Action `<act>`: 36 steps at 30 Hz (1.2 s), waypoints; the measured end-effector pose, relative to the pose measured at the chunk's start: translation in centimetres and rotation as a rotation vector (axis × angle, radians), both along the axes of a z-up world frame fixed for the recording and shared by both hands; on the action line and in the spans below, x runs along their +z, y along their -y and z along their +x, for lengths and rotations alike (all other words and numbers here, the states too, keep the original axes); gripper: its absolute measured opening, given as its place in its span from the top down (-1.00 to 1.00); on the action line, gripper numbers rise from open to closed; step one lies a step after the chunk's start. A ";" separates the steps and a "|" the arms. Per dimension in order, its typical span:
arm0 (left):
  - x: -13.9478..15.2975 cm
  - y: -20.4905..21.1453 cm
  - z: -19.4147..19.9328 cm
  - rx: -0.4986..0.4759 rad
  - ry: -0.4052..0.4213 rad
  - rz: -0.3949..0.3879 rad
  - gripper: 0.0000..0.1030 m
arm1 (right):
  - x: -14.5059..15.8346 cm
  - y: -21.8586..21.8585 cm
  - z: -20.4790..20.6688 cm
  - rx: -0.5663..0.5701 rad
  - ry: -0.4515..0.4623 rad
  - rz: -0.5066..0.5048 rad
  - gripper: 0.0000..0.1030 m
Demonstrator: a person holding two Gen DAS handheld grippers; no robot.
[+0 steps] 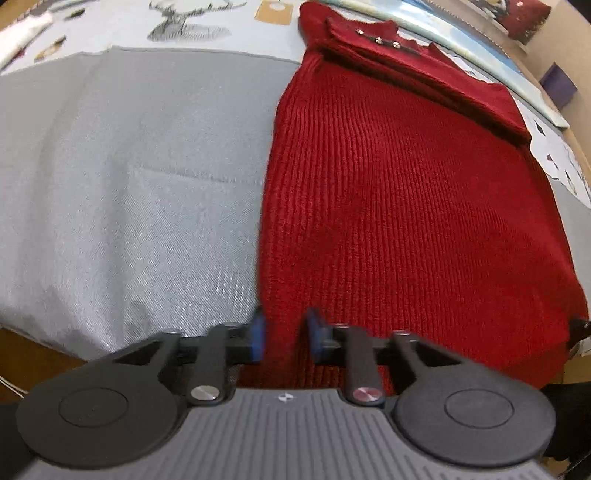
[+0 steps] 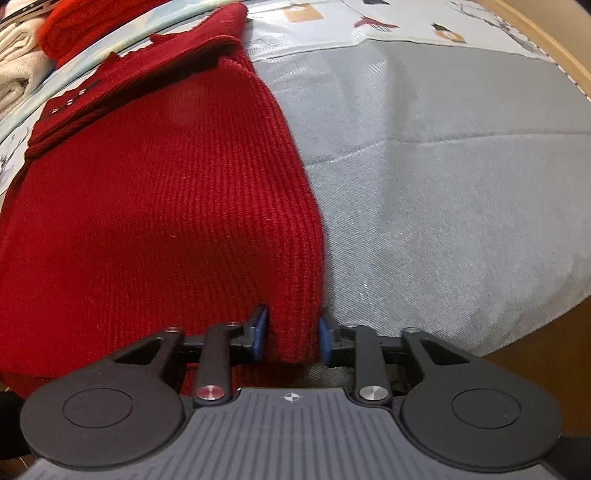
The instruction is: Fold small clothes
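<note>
A: How do the tongs stand?

B: Both are nearly closed, and both pinch the near hem of the red sweater (image 1: pixel 399 206). The left gripper (image 1: pixel 284 338) has its blue pads (image 1: pixel 258 334) on the hem's left corner, with a narrow fold of knit between them. The right gripper (image 2: pixel 291 334) clamps the opposite corner, its pads (image 2: pixel 260 332) pressed on a slightly thicker bunch of knit.

A: And the sweater itself?

B: It lies flat on the grey cloth (image 1: pixel 129 192), running away from the grippers, with a sleeve folded across the top near the small metal buttons (image 1: pixel 386 41).

A: What is hard to make out?

B: The hem just below the pads is hidden by the gripper bodies, and it is blurred there. In the left view the sweater's right corner runs behind a dark part at the frame edge. Beyond the grey cloth a printed cover (image 2: pixel 406 22) shows, cut off by the frame. Pale towels (image 2: pixel 16 74) sit at the far left of the right view, only partly seen.
</note>
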State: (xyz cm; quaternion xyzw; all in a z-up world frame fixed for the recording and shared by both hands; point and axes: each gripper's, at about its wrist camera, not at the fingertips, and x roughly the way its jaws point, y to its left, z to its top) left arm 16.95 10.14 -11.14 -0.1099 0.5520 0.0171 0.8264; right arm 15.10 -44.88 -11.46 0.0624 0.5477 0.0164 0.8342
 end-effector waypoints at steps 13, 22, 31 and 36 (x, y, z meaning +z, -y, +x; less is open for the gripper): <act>-0.2 0.4 -0.4 -0.024 -0.007 0.022 0.52 | 0.5 -0.2 -0.1 -0.001 0.022 -0.022 0.56; -0.6 0.0 0.3 -0.002 -0.019 0.022 0.42 | -0.1 -0.5 0.1 0.009 0.010 -0.042 0.51; -0.4 0.9 -0.2 -0.028 -0.006 0.043 0.61 | 0.0 -0.6 -0.1 0.014 0.018 -0.041 0.56; -0.2 0.9 -0.2 -0.032 -0.001 0.044 0.73 | 0.6 -0.4 -0.3 0.009 0.039 -0.024 0.61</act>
